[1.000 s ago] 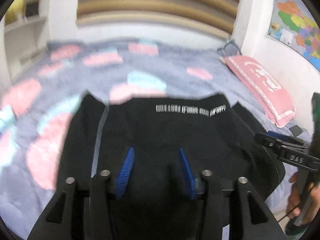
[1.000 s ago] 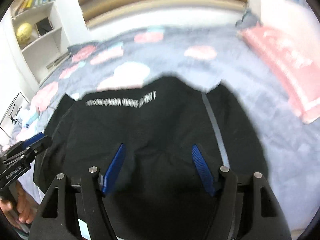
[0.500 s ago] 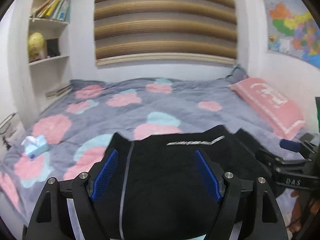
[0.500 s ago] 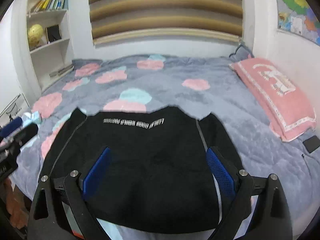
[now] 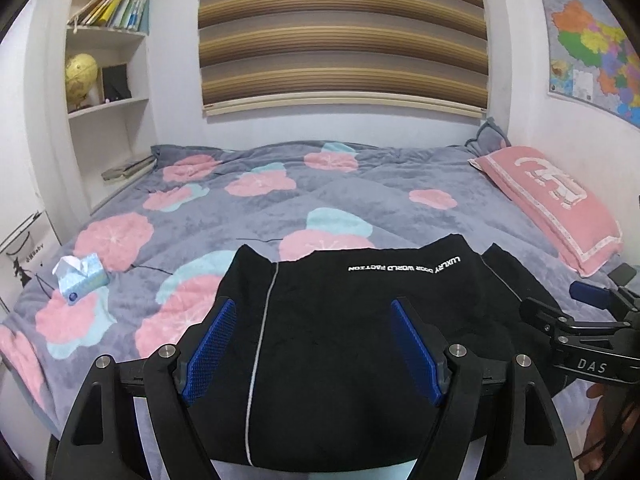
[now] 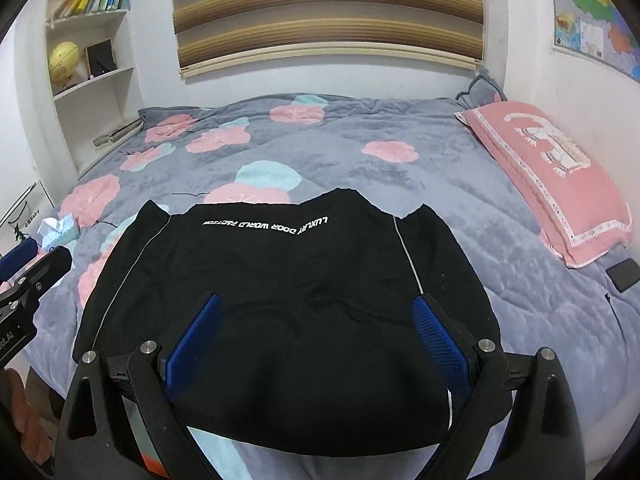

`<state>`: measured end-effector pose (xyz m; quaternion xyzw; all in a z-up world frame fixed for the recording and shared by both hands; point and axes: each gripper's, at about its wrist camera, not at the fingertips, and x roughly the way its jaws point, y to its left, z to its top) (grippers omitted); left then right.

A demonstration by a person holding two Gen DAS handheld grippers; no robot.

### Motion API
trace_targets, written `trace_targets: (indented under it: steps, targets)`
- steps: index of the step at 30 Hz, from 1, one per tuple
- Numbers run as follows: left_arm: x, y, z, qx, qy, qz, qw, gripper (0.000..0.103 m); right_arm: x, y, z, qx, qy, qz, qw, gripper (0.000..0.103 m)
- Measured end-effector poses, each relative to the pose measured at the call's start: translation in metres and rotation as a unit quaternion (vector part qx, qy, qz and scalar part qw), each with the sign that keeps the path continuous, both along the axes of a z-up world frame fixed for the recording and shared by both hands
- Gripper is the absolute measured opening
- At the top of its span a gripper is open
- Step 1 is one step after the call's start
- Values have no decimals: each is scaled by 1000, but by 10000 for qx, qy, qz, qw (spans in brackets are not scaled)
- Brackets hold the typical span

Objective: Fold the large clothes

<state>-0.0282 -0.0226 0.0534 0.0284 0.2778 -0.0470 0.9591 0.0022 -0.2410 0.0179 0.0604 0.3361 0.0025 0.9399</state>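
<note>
Black fabric fills the near part of both views: your black garment [image 5: 360, 340] [image 6: 288, 300] lies folded on the near end of the bed [image 5: 360, 184], its white lettering [image 5: 404, 268] upside down along the far edge at 12 o'clock. A thin pale piping line [image 5: 260, 340] runs down the cloth towards you.

Your left gripper [image 5: 320, 344] is released, its blue pads [image 5: 212, 344] spread wide above the cloth with nothing between them. Your right gripper [image 6: 316, 340] is likewise spread apart and holds nothing, its pads [image 6: 440, 336] framing the garment's near half. In the left wrist view you can see the right gripper [image 5: 580, 332] at 3 o'clock, just beside the garment's edge.

On the grey floral quilt, a pink pillow [image 6: 552, 172] lies at 2 o'clock, well apart from the garment. A tissue pack [image 5: 80, 278] sits at 9 o'clock. A dark phone-like slab [image 6: 622, 274] rests near the pillow's near corner.
</note>
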Motion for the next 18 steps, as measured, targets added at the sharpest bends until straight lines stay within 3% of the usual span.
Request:
trace_targets:
  steps: [18]
  targets:
    - [4,-8,-6,109,177,228,9995,80,-1,2,-8,114,85,17,9999,97]
